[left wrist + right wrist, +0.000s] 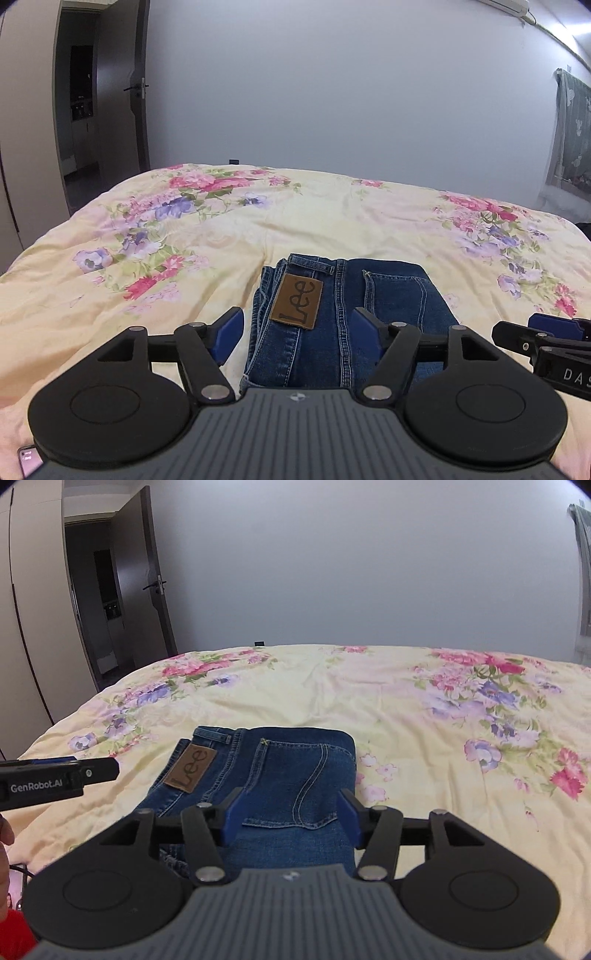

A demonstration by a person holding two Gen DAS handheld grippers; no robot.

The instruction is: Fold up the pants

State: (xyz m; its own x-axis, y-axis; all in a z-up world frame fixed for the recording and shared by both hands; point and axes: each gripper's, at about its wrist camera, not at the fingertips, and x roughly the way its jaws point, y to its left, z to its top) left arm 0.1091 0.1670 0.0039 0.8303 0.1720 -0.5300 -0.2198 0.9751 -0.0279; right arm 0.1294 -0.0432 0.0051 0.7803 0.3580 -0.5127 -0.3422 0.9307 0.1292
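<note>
1. Because the pants [343, 317] already lie as a compact, squared-off bundle of blue denim near the front edge of the bed [184, 258], we judge the folding to be nearly or fully done.
2. We see the waistband end on top, with a brown leather brand patch [296, 301] facing up and a back pocket [295, 782] beside it. No loose legs trail out across the floral bedspread.
3. What may be left, in our judgement, is only a final tidy or press of the stack. At the lower left of the bundle, some lighter inner layers show unevenly at the edge.
4. We find the left gripper [297, 332] with its two blue fingers spread wide apart. It sits just above the near end of the pants and holds nothing; whether the finger tips brush the denim, we cannot tell.
5. We find the right gripper [291, 814] spread wide as well, empty, its fingers framing the pocket area from above.
6. Each gripper shows at the edge of the other's view, so the two sit side by side over the bundle.
</note>
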